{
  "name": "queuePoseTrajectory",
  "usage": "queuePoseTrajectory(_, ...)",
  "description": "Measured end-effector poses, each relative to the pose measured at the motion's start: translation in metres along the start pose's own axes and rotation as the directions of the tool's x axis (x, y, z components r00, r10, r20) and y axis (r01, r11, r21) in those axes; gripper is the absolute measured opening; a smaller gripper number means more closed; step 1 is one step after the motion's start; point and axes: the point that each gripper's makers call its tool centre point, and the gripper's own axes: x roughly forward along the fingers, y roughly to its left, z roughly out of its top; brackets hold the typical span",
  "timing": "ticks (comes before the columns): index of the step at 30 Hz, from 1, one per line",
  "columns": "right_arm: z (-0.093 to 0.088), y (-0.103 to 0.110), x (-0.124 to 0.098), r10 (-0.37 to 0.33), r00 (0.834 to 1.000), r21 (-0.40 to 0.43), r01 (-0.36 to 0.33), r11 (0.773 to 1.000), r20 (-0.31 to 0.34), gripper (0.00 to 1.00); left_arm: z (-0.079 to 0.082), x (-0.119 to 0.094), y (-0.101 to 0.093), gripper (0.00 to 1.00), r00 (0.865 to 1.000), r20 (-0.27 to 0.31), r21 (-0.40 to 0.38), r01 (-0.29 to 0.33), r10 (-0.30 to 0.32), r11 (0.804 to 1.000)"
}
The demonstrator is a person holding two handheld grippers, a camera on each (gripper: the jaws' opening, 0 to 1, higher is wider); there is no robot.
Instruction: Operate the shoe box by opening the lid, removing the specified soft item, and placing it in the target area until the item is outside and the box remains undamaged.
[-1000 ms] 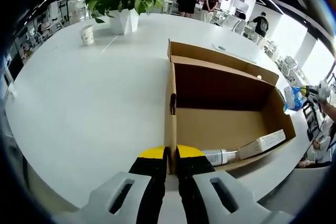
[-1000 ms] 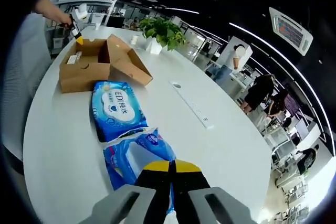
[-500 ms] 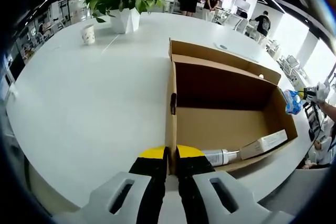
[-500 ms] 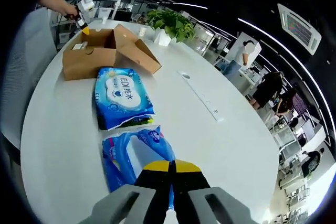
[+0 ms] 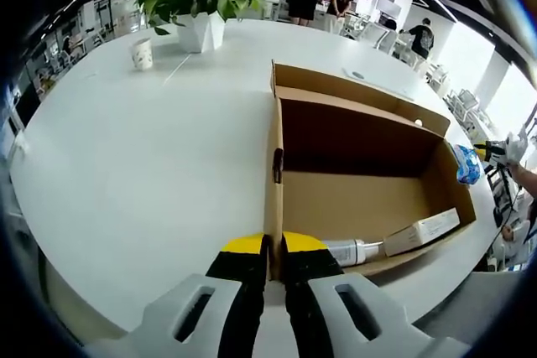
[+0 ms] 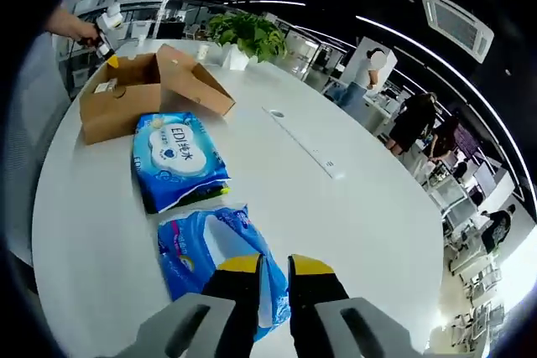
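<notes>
Your right tool (image 6: 275,267) stands slightly parted astride the blue soft pack (image 6: 210,249), lower centre; left tool (image 5: 274,249) clamps the shoe box (image 5: 361,165) wall.

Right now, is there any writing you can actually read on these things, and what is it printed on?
"EDI" followed by Chinese characters, likely "纯水": on the blue wipes pack lying on the table.
Print on the second blue pack between the right gripper jaws: too blurred to read.
Print on the slim carton and the tube inside the shoe box: too small to read.
Paper cup: no legible text.
</notes>
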Motion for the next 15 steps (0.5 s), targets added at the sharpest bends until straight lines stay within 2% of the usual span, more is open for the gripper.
queuePoseTrajectory(5,0.001,0.002,-0.010,-0.001,1.000,0.062,0.001,0.998,0.001,0.36,0.000,0.001,0.000,0.04,1.000,0.003,-0.005,0.003,-0.003,1.000)
queuePoseTrajectory(10,-0.005,0.004,-0.018,-0.008,1.000,0.105,0.008,0.994,-0.005,0.43,0.000,0.002,0.001,0.04,1.000,0.008,-0.005,0.006,-0.006,1.000)
queuePoseTrajectory(15,-0.020,0.012,-0.023,-0.003,0.999,0.134,0.009,0.991,-0.040,0.49,0.000,0.002,0.001,0.04,1.000,0.008,-0.004,0.005,-0.005,1.000)
